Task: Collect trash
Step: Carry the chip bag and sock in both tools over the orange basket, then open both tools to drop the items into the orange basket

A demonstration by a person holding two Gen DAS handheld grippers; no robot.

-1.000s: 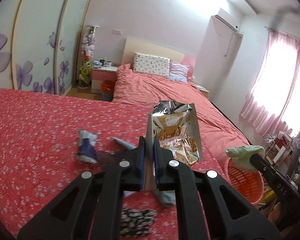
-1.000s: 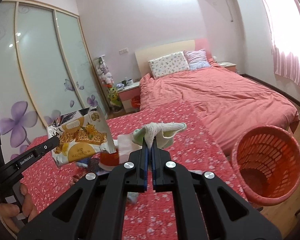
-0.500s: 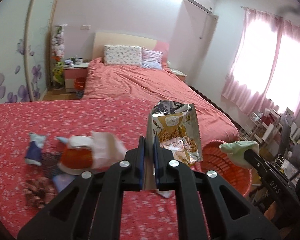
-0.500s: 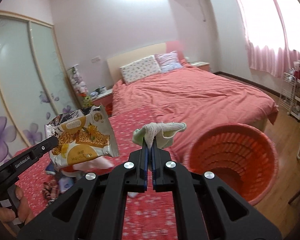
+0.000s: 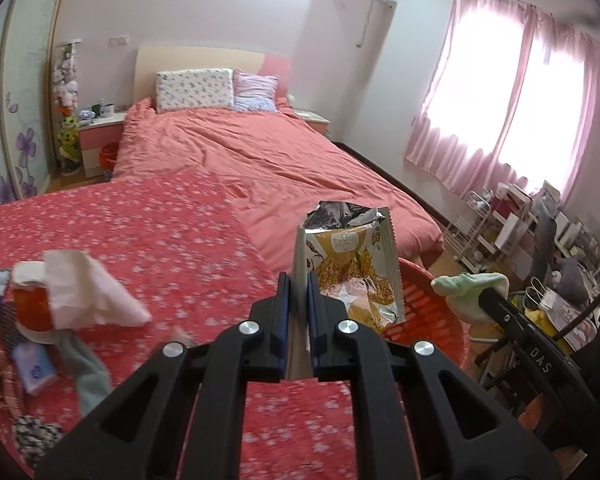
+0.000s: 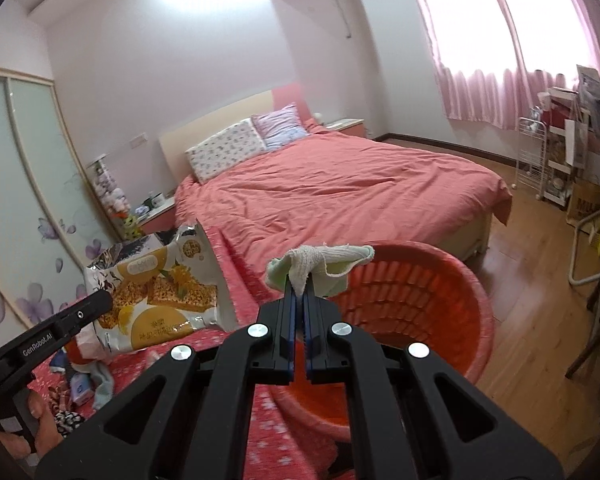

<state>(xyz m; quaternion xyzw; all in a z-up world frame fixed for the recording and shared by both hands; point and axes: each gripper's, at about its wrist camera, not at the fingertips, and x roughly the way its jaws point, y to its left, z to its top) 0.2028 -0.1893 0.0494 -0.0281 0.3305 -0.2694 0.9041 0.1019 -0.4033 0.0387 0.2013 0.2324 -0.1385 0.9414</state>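
My left gripper (image 5: pixel 298 284) is shut on the edge of an empty foil snack bag (image 5: pixel 350 268) with a yellow printed front, held upright over the table's right edge. The same snack bag (image 6: pixel 160 300) shows at the left of the right wrist view. My right gripper (image 6: pixel 299 286) is shut on a crumpled white and pale green cloth (image 6: pixel 320 260), held above the near rim of the orange basket (image 6: pixel 432 312). In the left wrist view the cloth (image 5: pixel 468 286) hangs over the basket (image 5: pixel 424 312).
A red flowered table cover (image 5: pixel 160 232) carries a pile at its left: an orange cup (image 5: pixel 30 308) with white tissue (image 5: pixel 88 292), small packets and socks. A pink bed (image 6: pixel 340 188) lies behind. A white rack (image 6: pixel 536 160) and cluttered shelves stand at the right on the wooden floor.
Both grippers have swung to the right with their loads. The basket has come close under the cloth, and the pile on the table has slid to the left of the views.
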